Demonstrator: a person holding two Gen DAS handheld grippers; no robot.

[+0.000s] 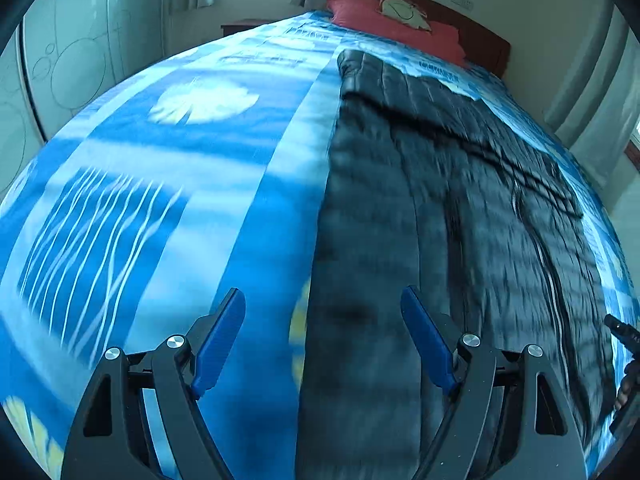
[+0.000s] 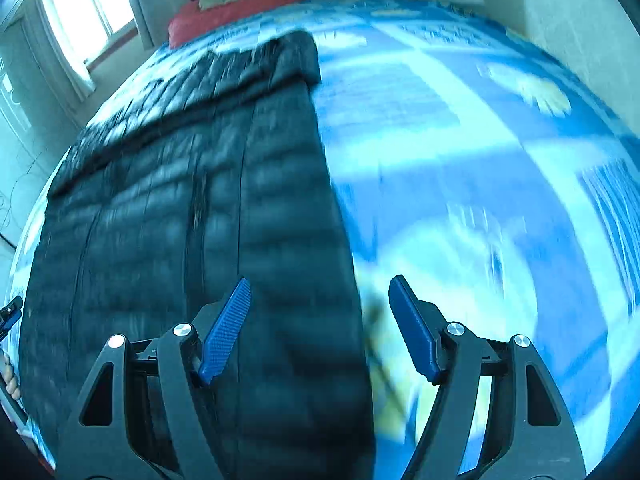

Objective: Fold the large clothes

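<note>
A long black quilted down coat [image 1: 420, 208] lies flat along the bed, a sleeve folded across its upper part. In the left wrist view my left gripper [image 1: 323, 298] hovers open above the coat's left edge, nothing between its blue pads. In the right wrist view the same coat [image 2: 192, 216] fills the left half. My right gripper [image 2: 320, 286] hangs open over the coat's right edge, also empty. Both views are blurred by motion. The other gripper's tip shows at the right border [image 1: 624, 330] and at the left border [image 2: 10, 314].
The coat rests on a blue patterned bedspread [image 1: 140, 200] [image 2: 480, 160]. A red pillow [image 1: 400, 24] [image 2: 236, 8] lies at the wooden headboard. A wardrobe [image 1: 76, 56] stands left of the bed, and a curtained window [image 2: 80, 20] sits beside it.
</note>
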